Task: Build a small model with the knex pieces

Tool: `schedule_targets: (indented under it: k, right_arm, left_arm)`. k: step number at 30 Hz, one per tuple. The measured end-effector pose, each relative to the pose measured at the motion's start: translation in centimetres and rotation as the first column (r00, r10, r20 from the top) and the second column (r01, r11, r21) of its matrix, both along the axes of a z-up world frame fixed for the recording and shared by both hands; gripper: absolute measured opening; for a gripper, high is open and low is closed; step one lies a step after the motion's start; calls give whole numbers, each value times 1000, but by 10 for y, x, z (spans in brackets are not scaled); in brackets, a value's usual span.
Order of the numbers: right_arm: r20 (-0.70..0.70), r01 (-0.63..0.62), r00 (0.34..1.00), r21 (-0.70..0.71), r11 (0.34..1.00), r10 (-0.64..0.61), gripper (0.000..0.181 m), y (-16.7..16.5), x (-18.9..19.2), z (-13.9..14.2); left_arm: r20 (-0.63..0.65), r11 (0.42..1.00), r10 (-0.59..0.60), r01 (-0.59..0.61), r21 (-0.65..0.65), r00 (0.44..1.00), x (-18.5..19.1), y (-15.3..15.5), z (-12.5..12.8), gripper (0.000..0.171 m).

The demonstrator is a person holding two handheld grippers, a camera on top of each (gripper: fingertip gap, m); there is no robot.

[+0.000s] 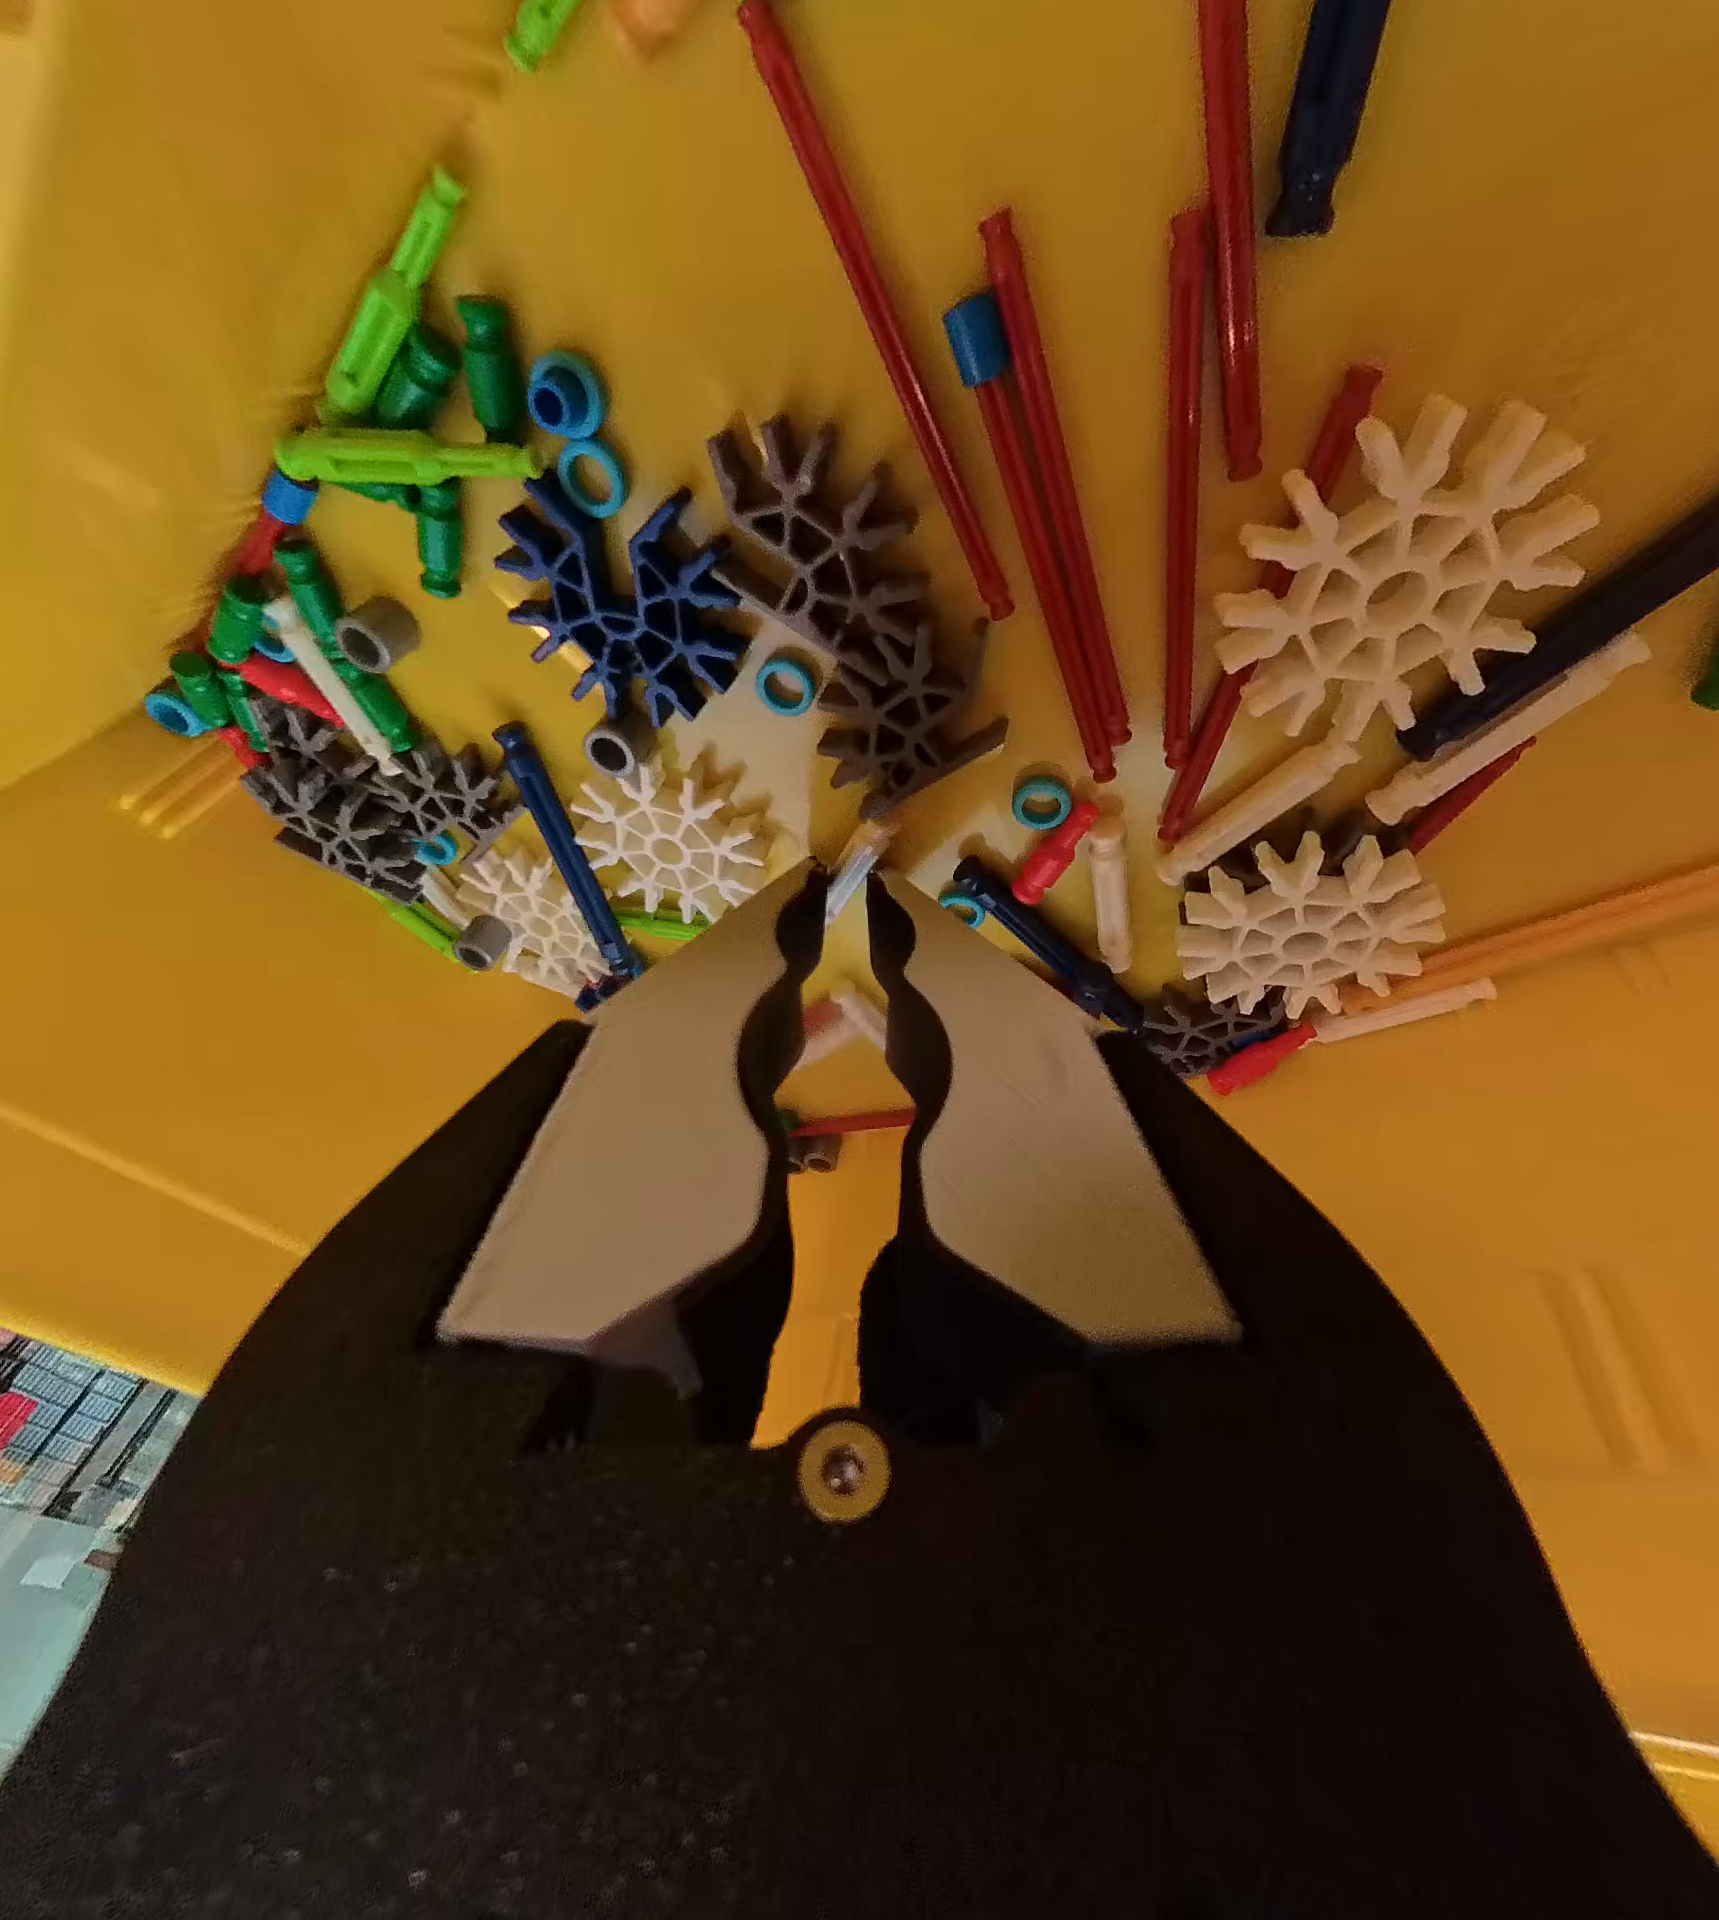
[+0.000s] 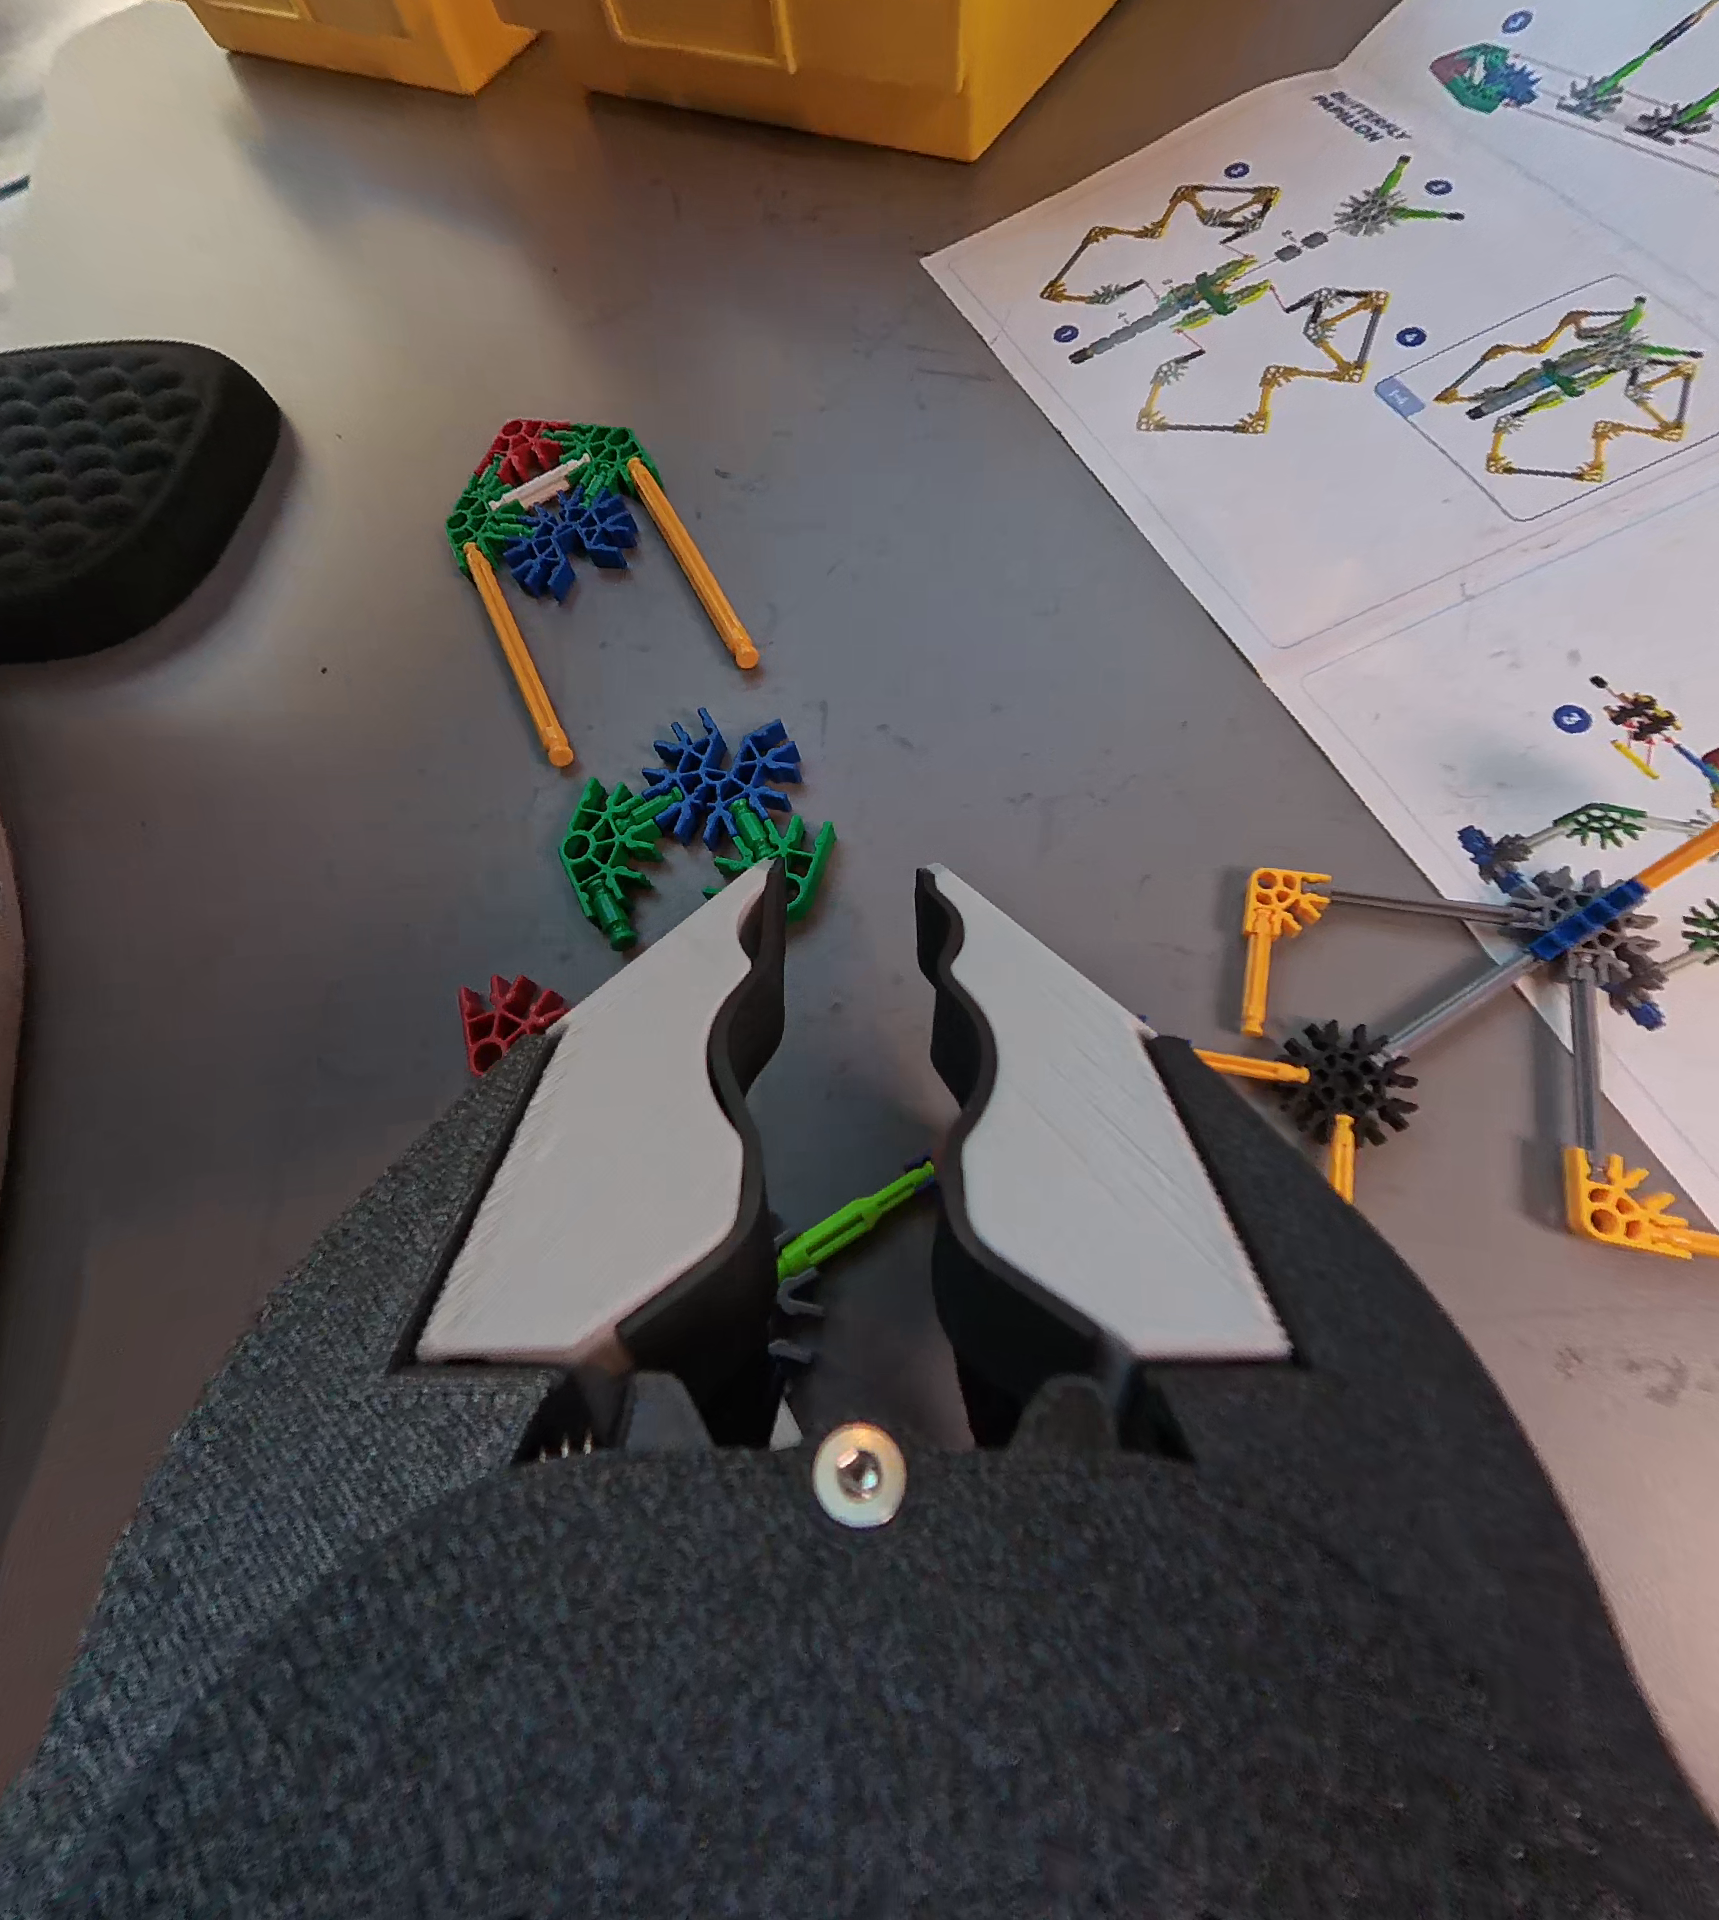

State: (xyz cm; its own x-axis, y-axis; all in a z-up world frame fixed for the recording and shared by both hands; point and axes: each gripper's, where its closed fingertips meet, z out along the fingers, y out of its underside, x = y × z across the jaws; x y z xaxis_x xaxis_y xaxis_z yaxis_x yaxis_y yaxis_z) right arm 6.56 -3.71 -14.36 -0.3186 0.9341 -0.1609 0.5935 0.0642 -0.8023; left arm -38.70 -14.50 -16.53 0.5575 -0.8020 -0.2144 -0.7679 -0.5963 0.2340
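Down inside the yellow bin (image 1: 1457,1299) the left gripper (image 1: 842,888) has its jaws drawn nearly together on a short white rod (image 1: 860,854), pinched at the very tips; the rod's far end points toward a grey snowflake connector (image 1: 902,717). Just left of the tips lies a white snowflake connector (image 1: 670,840), crossed nearby by a blue rod (image 1: 564,847), and to the right sit a small teal ring (image 1: 1042,802) and a short red rod (image 1: 1054,850). Long red rods (image 1: 1042,499) fan out beyond (the pile is loose and overlapping).

Over the grey tabletop (image 2: 938,520) the right gripper (image 2: 850,883) hangs with its jaws apart and nothing between the tips. A green-and-blue connector cluster (image 2: 699,821) lies touching, or just under, its left fingertip; whether there is contact I cannot tell. A lime rod (image 2: 855,1216) shows low in the gap between the fingers. Farther off rest an assembly with two orange rods (image 2: 564,540), a yellow-and-grey frame (image 2: 1354,1039) and an instruction sheet (image 2: 1457,520).
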Motion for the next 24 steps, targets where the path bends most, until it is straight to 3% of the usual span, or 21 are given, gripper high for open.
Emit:
schedule_targets:
  k: [6, 8, 11, 15, 17, 19, 21, 24]
  right_arm:
    - [0, 1, 1000, -15, 1000, -1, 23, 0, 0, 1]
    - [-3, -4, 1000, -11, 1000, 4, 23, 0, 1, 1]
    - [-10, -14, 1000, -2, 1000, 14, 23, -2, 2, 2]
    - [-37, -14, 999, 8, 1000, 14, 24, -2, 1, 6]
    - [-62, -8, 998, 5, 1000, 8, 23, -2, 0, 12]
    - [-89, -3, 996, 13, 1000, 4, 23, -2, 0, 20]
    - [-123, -11, 992, 20, 1000, 13, 23, -4, 1, 28]
    - [-176, -41, 983, 12, 999, 42, 23, -13, 3, 41]
  left_arm:
    - [117, 991, 132, -132, -13, 984, 11, -1, 8, 5]
    - [208, 976, 190, -208, 67, 959, 21, 8, 28, 5]
    - [386, 923, 211, -313, 223, 898, 52, 26, 77, 4]
    - [577, 863, 47, -325, 388, 815, 156, 46, 137, 5]
    - [635, 860, -49, -291, 420, 771, 224, 48, 145, 5]
    - [679, 861, -115, -268, 433, 725, 291, 46, 138, 5]
    - [764, 865, -143, -295, 405, 630, 355, 45, 123, 5]
    - [920, 874, -89, -414, 256, 382, 430, 48, 100, 5]
